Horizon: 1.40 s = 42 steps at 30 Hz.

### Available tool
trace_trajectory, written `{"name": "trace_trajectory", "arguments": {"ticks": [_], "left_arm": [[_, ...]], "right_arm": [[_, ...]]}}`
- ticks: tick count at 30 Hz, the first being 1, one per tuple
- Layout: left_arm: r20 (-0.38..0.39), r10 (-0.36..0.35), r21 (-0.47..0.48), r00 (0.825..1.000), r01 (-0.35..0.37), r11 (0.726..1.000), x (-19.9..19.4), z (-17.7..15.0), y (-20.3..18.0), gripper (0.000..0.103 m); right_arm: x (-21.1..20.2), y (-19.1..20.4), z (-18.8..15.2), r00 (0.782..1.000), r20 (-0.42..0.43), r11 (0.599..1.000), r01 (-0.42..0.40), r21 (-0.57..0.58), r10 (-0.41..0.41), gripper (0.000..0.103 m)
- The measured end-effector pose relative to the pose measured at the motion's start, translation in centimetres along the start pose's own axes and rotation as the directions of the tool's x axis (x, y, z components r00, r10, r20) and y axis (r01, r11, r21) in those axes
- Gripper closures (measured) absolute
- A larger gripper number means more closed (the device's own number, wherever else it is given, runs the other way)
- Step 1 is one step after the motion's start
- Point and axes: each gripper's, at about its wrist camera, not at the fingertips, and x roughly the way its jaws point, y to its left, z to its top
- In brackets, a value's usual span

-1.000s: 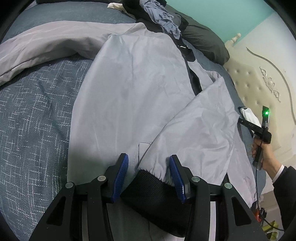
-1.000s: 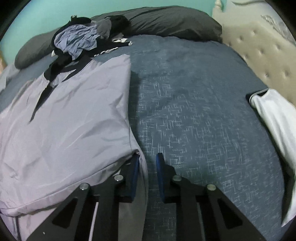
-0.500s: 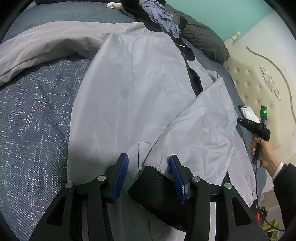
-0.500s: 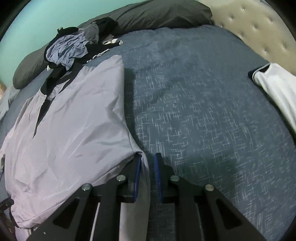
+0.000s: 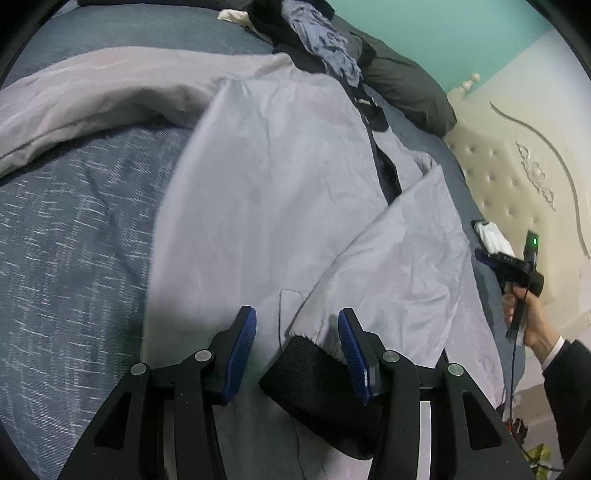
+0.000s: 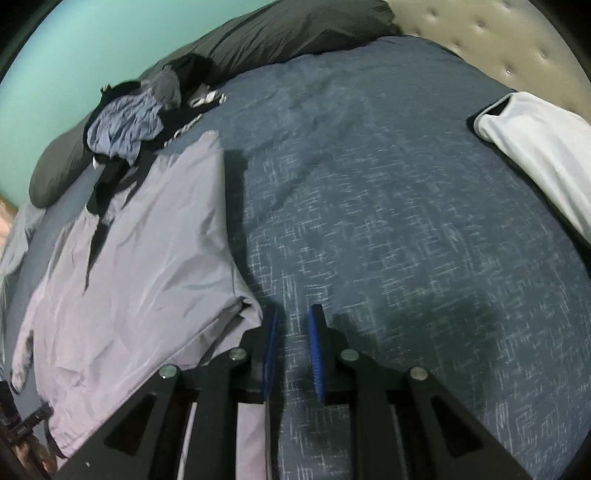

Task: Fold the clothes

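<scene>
A grey jacket (image 5: 266, 192) lies spread across the middle of the bed (image 5: 74, 229). The left gripper (image 5: 297, 336), jaws open, straddles its black cuff (image 5: 310, 380) at lower centre. The right gripper (image 6: 291, 332) holds nothing, jaws narrowly parted over bare bedspread beside the jacket's edge.

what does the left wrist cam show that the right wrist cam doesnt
Only the left wrist view shows the black cuff lying between the open left tongs, the spread sleeve, and a hand gripping the right tool.

Only the right wrist view shows the right tongs from behind, nothing between the pads, over bare bedspread, the jacket edge just left of them.

Both show the grey jacket, the clothes pile, dark pillow, white garment and headboard.
</scene>
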Motion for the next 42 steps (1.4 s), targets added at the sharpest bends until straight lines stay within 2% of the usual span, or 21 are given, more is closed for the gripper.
{"name": "trace_trajectory", "arguments": {"ticks": [3, 8, 9, 10, 11, 16, 19, 21, 27, 29, 33, 35, 36, 40, 42], "left_arm": [[0.000, -0.013, 0.016, 1.000, 0.013, 1.000, -0.3, 0.2, -0.1, 0.053], [-0.046, -0.037, 0.037, 0.998, 0.039, 0.999, 0.5, 0.0, -0.5, 0.054], [-0.059, -0.039, 0.038, 0.998, 0.041, 0.998, 0.6, -0.2, -0.5, 0.057], [-0.068, -0.038, 0.041, 0.997, 0.041, 0.998, 0.8, -0.3, -0.5, 0.069], [-0.076, -0.036, 0.044, 0.996, 0.039, 0.998, 0.9, -0.4, -0.6, 0.074], [-0.103, -0.055, 0.058, 0.993, 0.062, 0.996, 0.9, -0.7, -1.2, 0.086], [-0.116, -0.060, 0.048, 0.991, 0.066, 0.997, 0.4, -0.8, -1.7, 0.088], [-0.136, -0.078, 0.041, 0.988, 0.084, 0.996, -0.2, -1.2, -2.2, 0.088], [-0.187, -0.044, 0.078, 0.981, 0.060, 0.995, -0.6, -2.3, -3.5, 0.088], [-0.171, -0.059, 0.041, 0.984, 0.067, 0.997, -0.6, -1.9, -3.0, 0.087], [-0.102, -0.060, -0.016, 0.993, 0.058, 0.998, -1.2, -0.4, -2.2, 0.075], [-0.075, -0.061, -0.013, 0.995, 0.060, 0.998, -1.3, 0.4, -2.4, 0.067], [-0.073, -0.063, -0.008, 0.995, 0.062, 0.998, -1.2, 0.7, -2.6, 0.065], [-0.069, -0.061, 0.011, 0.996, 0.061, 0.998, 0.1, 1.1, -2.5, 0.064], [-0.081, -0.069, 0.005, 0.994, 0.070, 0.998, 0.9, 1.0, -2.1, 0.064]], "right_arm": [[-0.3, -0.2, -0.3, 1.000, 0.004, 1.000, 0.002, 0.000, -0.002, 0.086], [-0.2, -0.5, -0.7, 1.000, 0.009, 1.000, 0.004, 0.010, -0.004, 0.086], [-0.2, -0.5, -0.7, 1.000, 0.009, 1.000, 0.007, 0.010, -0.007, 0.086], [-0.3, -0.4, -0.7, 1.000, 0.010, 1.000, 0.010, 0.011, -0.010, 0.086], [-0.3, -0.4, -0.6, 1.000, 0.011, 1.000, 0.011, 0.011, -0.012, 0.086], [-0.7, -0.1, -0.7, 1.000, 0.021, 1.000, 0.015, 0.018, -0.015, 0.086], [-1.2, 0.1, -0.9, 1.000, 0.022, 1.000, 0.009, 0.023, -0.010, 0.086], [-1.8, 0.3, -1.0, 1.000, 0.028, 1.000, 0.003, 0.019, -0.003, 0.086], [-3.4, 0.7, -0.7, 0.999, 0.050, 1.000, -0.017, 0.021, 0.016, 0.086], [-3.6, 0.8, -0.5, 0.999, 0.048, 1.000, -0.022, 0.018, 0.021, 0.086], [-3.7, 1.4, 0.1, 0.998, 0.037, 0.999, -0.045, 0.012, 0.044, 0.085], [-3.5, 2.1, 0.8, 0.998, 0.030, 0.999, -0.051, 0.003, 0.051, 0.080], [-3.2, 2.5, 1.3, 0.998, 0.027, 0.999, -0.048, 0.001, 0.048, 0.072], [-2.0, 4.3, 3.4, 0.998, 0.029, 0.999, -0.054, -0.003, 0.054, 0.058], [-1.0, 5.3, 4.3, 0.998, 0.030, 0.998, -0.057, -0.014, 0.058, 0.057]]}}
